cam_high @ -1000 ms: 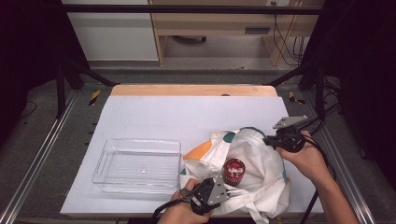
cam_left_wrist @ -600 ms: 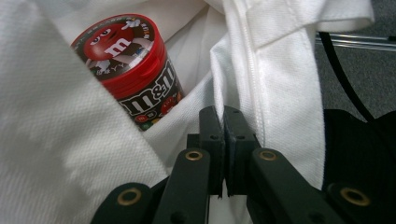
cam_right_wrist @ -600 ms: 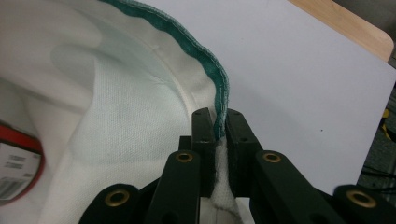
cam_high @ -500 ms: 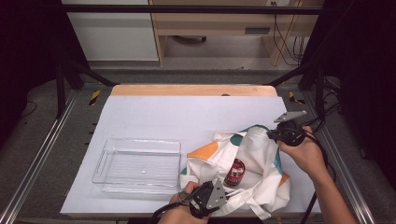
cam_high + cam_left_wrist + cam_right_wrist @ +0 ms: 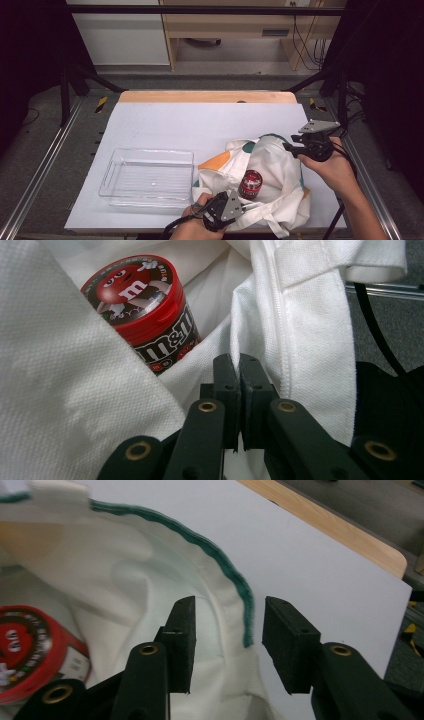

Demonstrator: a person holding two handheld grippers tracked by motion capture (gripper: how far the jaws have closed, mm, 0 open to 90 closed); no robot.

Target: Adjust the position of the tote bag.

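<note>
White cloth bag (image 5: 272, 170): soft, limp. Left gripper (image 5: 239, 371) pinches its 6 o'clock hem; right gripper (image 5: 227, 635), jaws just opening, straddles its green rim. Red candy canister (image 5: 250, 184): rigid, light; grasp its sides.

Both grippers are matte black. The left gripper (image 5: 226, 206) carries a grey three-cornered plate and trails a black cable; its linkage arms show brass-coloured rivets and small screws in the pads. The right gripper (image 5: 290, 147) has the same plate, rivets and cable. Both forearms are bare, with no sleeves.

bag (image 5: 272, 165): white woven cloth, matt | can (image 5: 250, 184): glossy, probably plastic | tray (image 5: 148, 176): clear plastic
</note>
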